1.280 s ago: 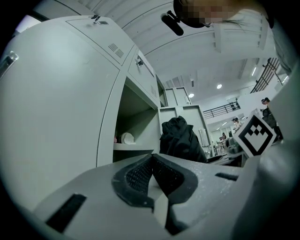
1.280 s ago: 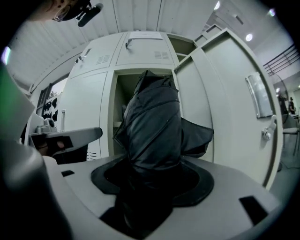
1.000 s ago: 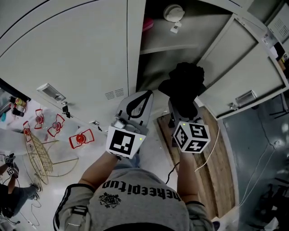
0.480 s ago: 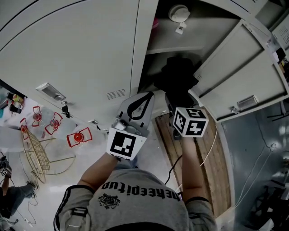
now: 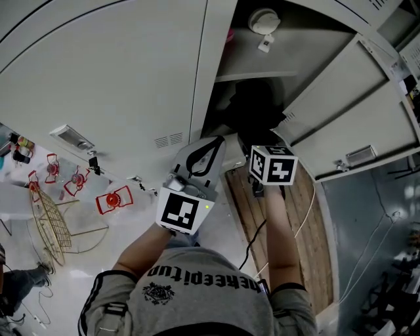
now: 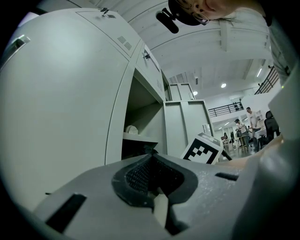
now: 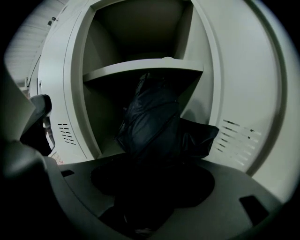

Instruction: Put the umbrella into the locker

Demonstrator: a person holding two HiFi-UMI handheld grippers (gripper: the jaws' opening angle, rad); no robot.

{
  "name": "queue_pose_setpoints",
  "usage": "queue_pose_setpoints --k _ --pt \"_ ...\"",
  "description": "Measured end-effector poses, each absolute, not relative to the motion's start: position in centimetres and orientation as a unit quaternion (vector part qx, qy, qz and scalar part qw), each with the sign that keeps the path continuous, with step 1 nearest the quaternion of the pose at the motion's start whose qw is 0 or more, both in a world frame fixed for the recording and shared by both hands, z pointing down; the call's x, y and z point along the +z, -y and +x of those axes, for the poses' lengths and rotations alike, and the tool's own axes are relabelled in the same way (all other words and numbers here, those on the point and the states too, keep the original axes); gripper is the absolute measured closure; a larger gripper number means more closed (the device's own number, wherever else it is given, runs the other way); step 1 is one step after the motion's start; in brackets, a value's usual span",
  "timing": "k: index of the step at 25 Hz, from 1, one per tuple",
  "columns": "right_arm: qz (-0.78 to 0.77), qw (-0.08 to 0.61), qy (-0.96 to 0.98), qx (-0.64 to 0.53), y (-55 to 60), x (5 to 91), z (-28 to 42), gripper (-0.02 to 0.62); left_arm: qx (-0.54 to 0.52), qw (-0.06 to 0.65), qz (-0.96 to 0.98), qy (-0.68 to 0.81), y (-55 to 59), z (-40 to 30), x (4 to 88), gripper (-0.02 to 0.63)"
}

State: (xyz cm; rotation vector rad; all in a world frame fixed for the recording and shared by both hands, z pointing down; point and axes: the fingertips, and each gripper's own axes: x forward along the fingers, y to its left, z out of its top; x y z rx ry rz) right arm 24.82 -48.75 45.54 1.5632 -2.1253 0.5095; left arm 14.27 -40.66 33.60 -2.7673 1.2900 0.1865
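Observation:
The black folded umbrella (image 5: 252, 108) points into the open locker (image 5: 220, 98), its far end under the shelf (image 7: 140, 66). My right gripper (image 5: 260, 138) is shut on the umbrella (image 7: 152, 124); the dark fabric fills the space between its jaws and hides the fingertips (image 7: 150, 187). To its left my left gripper (image 5: 211, 141) hangs in front of the locker's frame, shut with nothing in it. In the left gripper view its jaws (image 6: 152, 161) meet, and the right gripper's marker cube (image 6: 202, 149) shows beyond them.
The locker door (image 5: 348, 111) stands open at the right. A white round object (image 5: 264, 20) lies on the upper shelf. Closed locker doors (image 5: 111, 72) fill the left. On the floor are a wooden board (image 5: 312, 216), red wire stands (image 5: 115, 199) and a gold wire basket (image 5: 56, 226).
My right gripper has carried the umbrella forward, from in front of the opening into the locker's lower compartment. The left gripper has hardly moved.

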Motion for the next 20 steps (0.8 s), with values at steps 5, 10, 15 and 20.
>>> queue_pose_setpoints --k 5,10,15,20 --pt "0.561 0.238 0.769 0.192 50.0 46.1 24.8 0.325 0.058 0.041 -0.905 -0.419 41.0 14.5 33.8 0.601" --pt "0.554 0.254 0.769 0.194 51.0 46.8 24.4 0.325 0.054 0.043 -0.907 -0.415 41.5 14.8 34.0 0.601" --pt "0.551 0.261 0.767 0.199 52.2 47.2 24.4 0.324 0.050 0.040 -0.910 -0.411 41.9 15.1 34.3 0.601" --pt "0.546 0.265 0.766 0.209 53.4 47.7 24.4 0.324 0.048 0.039 -0.910 -0.410 42.5 15.3 34.4 0.601"
